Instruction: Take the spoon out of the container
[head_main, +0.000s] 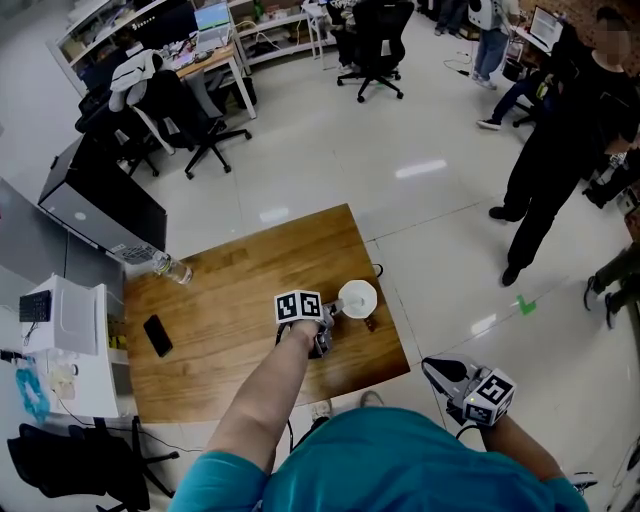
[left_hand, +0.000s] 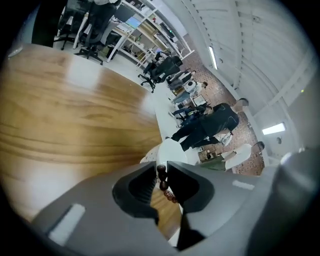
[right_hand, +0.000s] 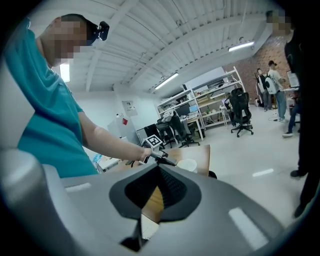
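Note:
A white cup-like container stands near the right edge of the wooden table. My left gripper reaches it from the near side. In the left gripper view the jaws are closed on a thin dark beaded spoon handle, with the container just beyond the tips. The spoon's bowl is hidden. My right gripper hangs off the table at the lower right, its jaws shut and empty. From there the container shows across the table.
A black phone and a clear bottle lie on the table's left part. A white appliance stands left of the table. A person in black stands at the right. Office chairs are behind.

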